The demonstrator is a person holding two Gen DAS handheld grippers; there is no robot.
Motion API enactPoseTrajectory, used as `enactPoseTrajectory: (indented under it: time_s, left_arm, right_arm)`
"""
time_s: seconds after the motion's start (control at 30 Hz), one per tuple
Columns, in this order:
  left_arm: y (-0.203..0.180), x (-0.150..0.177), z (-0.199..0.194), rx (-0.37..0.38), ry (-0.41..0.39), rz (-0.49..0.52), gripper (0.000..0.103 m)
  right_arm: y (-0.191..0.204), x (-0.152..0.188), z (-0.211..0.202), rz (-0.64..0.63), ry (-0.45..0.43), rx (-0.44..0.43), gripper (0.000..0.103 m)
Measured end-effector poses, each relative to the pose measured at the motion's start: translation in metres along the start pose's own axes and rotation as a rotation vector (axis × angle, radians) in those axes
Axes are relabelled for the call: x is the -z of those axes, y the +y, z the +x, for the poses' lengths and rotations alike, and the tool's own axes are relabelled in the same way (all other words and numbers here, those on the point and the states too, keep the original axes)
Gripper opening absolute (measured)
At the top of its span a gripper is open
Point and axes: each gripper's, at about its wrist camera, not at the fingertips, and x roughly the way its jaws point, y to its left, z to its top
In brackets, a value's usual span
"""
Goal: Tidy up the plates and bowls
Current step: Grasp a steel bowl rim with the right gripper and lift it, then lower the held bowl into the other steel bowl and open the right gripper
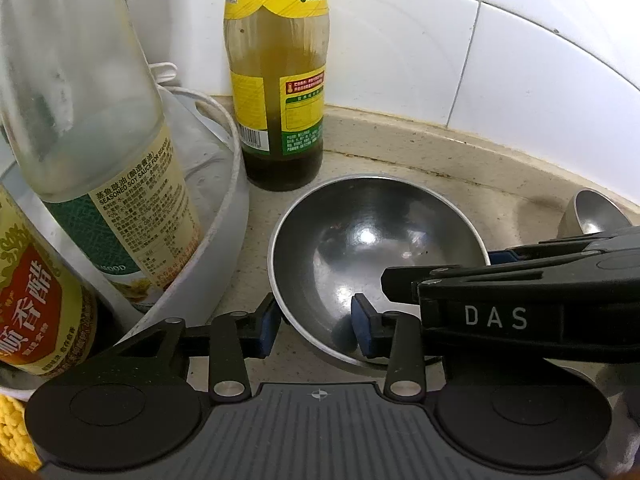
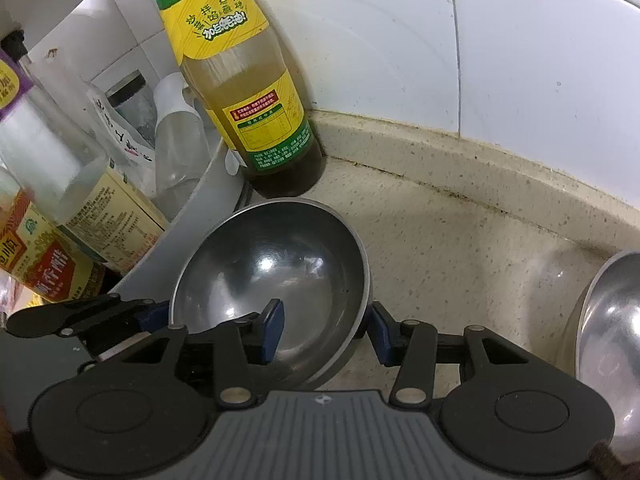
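A steel bowl (image 1: 372, 240) (image 2: 280, 264) stands upright on the beige counter, just in front of a yellow-labelled bottle. My left gripper (image 1: 315, 328) straddles its near-left rim, one blue pad outside the wall and one inside, both against the metal. My right gripper (image 2: 326, 332) straddles the near-right rim the same way, inner pad in the bowl and outer pad on the shell. The right gripper's black body (image 1: 520, 300) crosses the left wrist view from the right. A second steel bowl (image 1: 592, 212) (image 2: 612, 328) sits further right.
A white round basin (image 1: 224, 240) (image 2: 200, 208) crowded with sauce bottles touches the bowl's left side. The yellow-labelled bottle (image 1: 276, 80) (image 2: 248, 100) stands in the tiled corner. Bare counter (image 2: 460, 260) stretches between the two bowls, bounded by the white tile wall.
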Motion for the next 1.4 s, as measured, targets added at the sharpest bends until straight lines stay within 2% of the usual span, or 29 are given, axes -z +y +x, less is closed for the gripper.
enactPoseTrajectory:
  time_s: [0.4, 0.73, 0.97, 1.4]
  left_arm:
    - [-0.007, -0.005, -0.046, 0.035, -0.083, 0.043, 0.050]
    - [-0.025, 0.015, -0.108, 0.102, -0.142, 0.117, 0.054]
    - [-0.037, 0.043, -0.121, 0.128, -0.118, 0.169, 0.058]
    - [-0.045, 0.060, -0.109, 0.148, -0.052, 0.216, 0.058]
  right_arm:
    - [0.005, -0.001, -0.031, 0.022, -0.048, -0.003, 0.043]
    - [0.024, 0.023, -0.103, 0.046, -0.093, 0.023, 0.043]
    - [0.032, 0.055, -0.130, 0.079, -0.083, 0.053, 0.043]
    - [0.023, 0.092, -0.126, 0.155, -0.029, 0.087, 0.043]
